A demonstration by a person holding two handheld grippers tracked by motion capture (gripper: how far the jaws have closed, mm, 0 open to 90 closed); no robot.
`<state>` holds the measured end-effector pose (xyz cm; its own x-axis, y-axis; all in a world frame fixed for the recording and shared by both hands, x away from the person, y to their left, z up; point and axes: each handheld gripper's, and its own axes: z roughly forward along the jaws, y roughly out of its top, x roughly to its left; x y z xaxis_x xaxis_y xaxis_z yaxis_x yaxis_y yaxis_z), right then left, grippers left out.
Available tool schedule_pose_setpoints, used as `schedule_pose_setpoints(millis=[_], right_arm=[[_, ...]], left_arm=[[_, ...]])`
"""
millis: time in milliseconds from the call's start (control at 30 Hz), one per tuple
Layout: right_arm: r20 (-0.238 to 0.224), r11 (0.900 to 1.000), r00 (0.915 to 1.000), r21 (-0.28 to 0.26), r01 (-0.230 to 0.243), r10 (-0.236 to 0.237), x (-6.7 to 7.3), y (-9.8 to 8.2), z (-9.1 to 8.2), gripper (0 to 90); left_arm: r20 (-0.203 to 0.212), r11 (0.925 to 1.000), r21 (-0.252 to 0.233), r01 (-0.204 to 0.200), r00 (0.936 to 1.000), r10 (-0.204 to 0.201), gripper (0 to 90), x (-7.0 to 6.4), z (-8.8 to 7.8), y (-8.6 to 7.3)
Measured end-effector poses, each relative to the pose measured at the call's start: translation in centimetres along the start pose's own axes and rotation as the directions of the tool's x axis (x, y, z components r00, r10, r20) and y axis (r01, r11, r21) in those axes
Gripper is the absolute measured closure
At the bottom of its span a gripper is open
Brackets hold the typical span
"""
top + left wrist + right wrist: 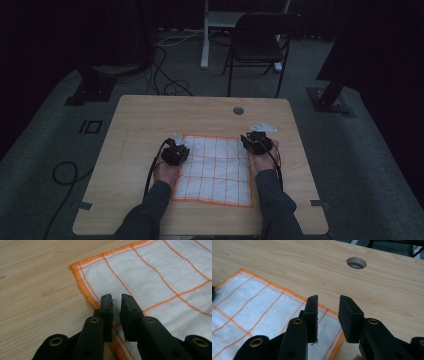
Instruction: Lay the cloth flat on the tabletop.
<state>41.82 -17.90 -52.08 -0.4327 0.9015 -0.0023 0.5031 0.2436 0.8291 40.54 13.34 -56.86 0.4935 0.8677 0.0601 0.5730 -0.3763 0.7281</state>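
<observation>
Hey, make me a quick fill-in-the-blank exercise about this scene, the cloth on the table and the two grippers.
1. The white cloth has stitching and grid lines in the colour ____.
2. The cloth lies flat on a ____ table.
3. The right gripper has its jaws ____, with nothing between them.
4. Beyond the far edge of the table stands a dark folding ____.

Missing words: orange; wooden; open; chair
</observation>
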Motion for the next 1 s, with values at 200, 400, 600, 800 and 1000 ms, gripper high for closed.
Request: schedule_pose_setpoints(millis=[200, 400, 600, 800, 1000], right_arm=[[-0.028, 1.0, 0.9994, 0.021, 0.02, -0.02, 0.7, -1.5, -0.5, 68.7], [-0.061, 0.995, 0.9977, 0.09, 0.033, -0.027, 1.8, -4.6, 0.2, 69.5], [-0.054, 0.991, 0.9985, 0.136, 0.015, -0.008, 1.5, -5.6, 1.3, 67.6], [-0.051, 0.992, 0.9987, 0.127, 0.016, -0.01, 0.9, -5.3, 1.9, 67.5], [-0.032, 0.991, 0.9995, 0.136, 0.011, -0.007, 0.6, -4.5, 2.8, 68.3]], left_arm=[[-0.006, 1.0, -0.003, 0.009, 0.9999, -0.009, 79.3, 0.2, 0.1, 0.0], [-0.013, 1.0, -0.004, 0.001, 0.9999, -0.001, 79.0, 0.1, 0.0, 0.0], [-0.016, 1.0, -0.008, 0.0, 0.9999, 0.0, 79.0, 0.1, 0.0, -0.1], [-0.014, 0.9994, -0.028, 0.021, 0.9997, -0.022, 79.0, 0.3, 0.0, -0.5], [-0.022, 0.9989, -0.032, 0.035, 0.9991, -0.035, 78.9, 0.6, 0.1, -0.4]])
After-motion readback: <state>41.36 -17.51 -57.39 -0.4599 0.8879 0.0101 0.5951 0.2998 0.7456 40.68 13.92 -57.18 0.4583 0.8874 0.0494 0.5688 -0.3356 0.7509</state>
